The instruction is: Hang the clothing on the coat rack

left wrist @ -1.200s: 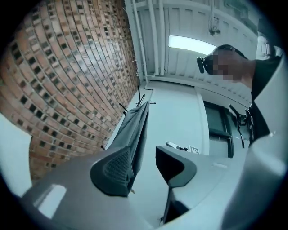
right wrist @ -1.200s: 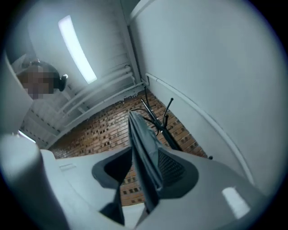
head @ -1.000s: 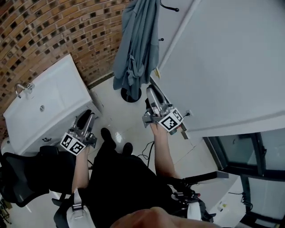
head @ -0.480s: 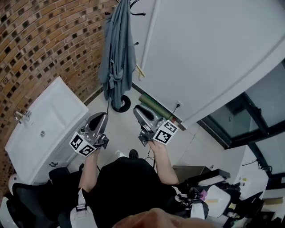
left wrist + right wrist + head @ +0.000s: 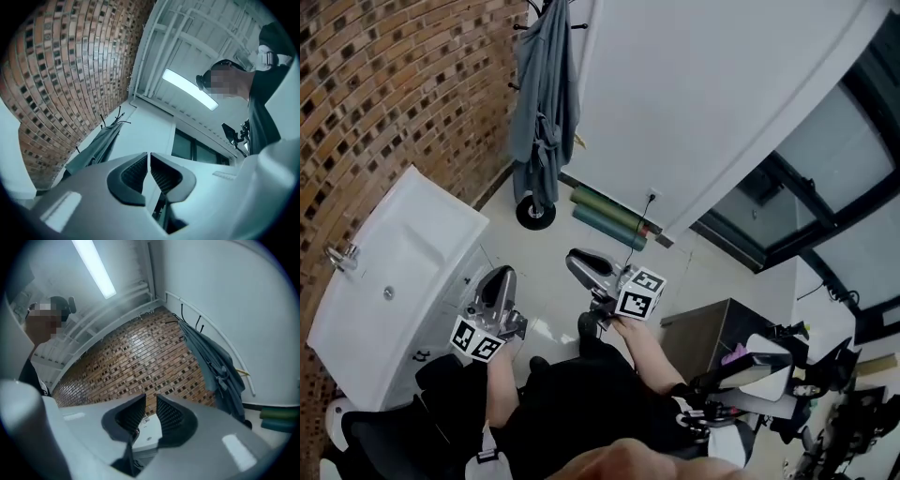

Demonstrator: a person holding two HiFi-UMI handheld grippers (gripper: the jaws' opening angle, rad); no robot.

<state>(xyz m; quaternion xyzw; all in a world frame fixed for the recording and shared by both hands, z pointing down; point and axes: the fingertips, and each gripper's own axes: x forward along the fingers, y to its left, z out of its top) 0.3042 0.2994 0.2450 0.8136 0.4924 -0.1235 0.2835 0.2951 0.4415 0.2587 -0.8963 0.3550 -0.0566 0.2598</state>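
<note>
Your left gripper (image 5: 501,277) is closed tight with nothing in it, just beside the white washbasin (image 5: 403,253) on the left. Your right gripper (image 5: 577,262) has just been closing; its jaws stand slightly apart, with nothing between them. The grey-blue robe (image 5: 542,103) hangs on the coat rack (image 5: 534,214) in the far corner beside the brick wall (image 5: 394,84), well apart from both grippers.

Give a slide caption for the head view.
Grey robe hangs on coat rack; left tongs shut, right tongs slightly open.
</note>
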